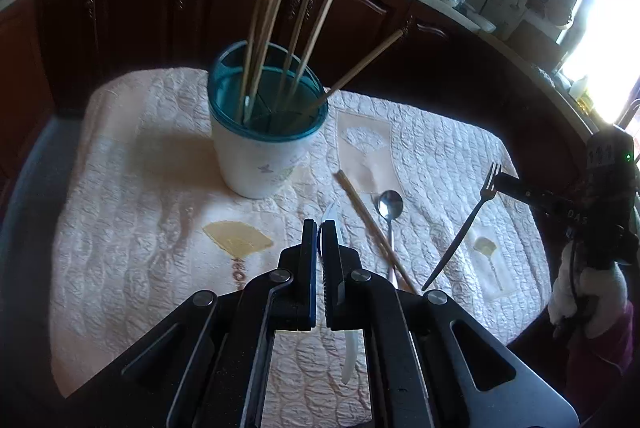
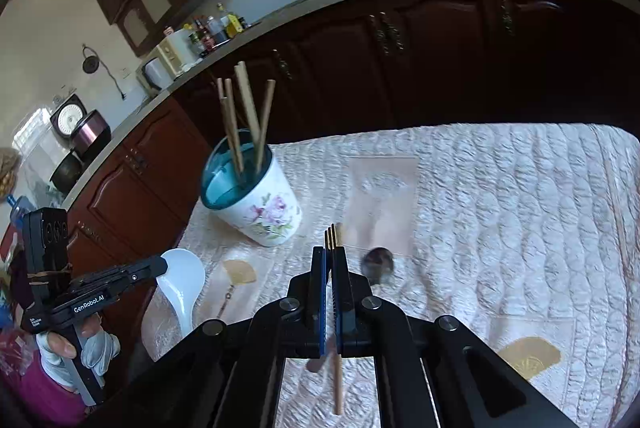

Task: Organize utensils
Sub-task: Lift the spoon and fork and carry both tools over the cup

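White lettering reading "GenRobot.AI" runs along the black body of the left gripper (image 2: 162,265), seen from the right wrist camera. A smaller white label sits lower on the same handle, too small to read. From the left wrist camera, the letters "DAS" show in white on the dark arm of the right gripper (image 1: 497,181), and pale digits on the block above it are too blurred to make out. Bottle labels on the kitchen counter (image 2: 248,34) stay illegible.
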The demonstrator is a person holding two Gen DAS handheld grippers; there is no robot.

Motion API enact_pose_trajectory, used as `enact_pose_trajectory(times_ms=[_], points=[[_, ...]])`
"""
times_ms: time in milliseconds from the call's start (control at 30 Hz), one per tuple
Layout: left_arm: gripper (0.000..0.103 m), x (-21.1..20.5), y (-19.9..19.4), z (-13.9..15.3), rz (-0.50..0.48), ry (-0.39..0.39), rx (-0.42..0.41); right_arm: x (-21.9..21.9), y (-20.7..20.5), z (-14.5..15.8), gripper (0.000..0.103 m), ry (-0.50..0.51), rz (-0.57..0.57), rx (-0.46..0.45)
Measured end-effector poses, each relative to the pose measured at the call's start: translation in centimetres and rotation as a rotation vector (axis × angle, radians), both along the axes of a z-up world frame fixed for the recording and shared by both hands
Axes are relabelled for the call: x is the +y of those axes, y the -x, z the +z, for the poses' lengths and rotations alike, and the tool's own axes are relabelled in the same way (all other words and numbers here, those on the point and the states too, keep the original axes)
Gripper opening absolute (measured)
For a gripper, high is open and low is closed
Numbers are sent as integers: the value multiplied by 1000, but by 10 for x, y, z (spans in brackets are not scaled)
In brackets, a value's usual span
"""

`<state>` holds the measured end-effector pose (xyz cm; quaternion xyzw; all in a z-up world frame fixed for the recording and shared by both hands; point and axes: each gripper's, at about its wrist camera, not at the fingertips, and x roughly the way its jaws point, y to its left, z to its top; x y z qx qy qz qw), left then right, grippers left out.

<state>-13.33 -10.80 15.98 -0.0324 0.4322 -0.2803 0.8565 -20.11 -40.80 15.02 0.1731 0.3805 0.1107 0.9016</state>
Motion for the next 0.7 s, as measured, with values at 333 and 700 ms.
enact_pose_trajectory(times_ms=[333,700], points=[[1,20,1,16,41,-6,-49,31,-17,20,2,29,61,-41],[1,42,-3,35,91,-10,-98,63,-36,36,2,59,128,-71]])
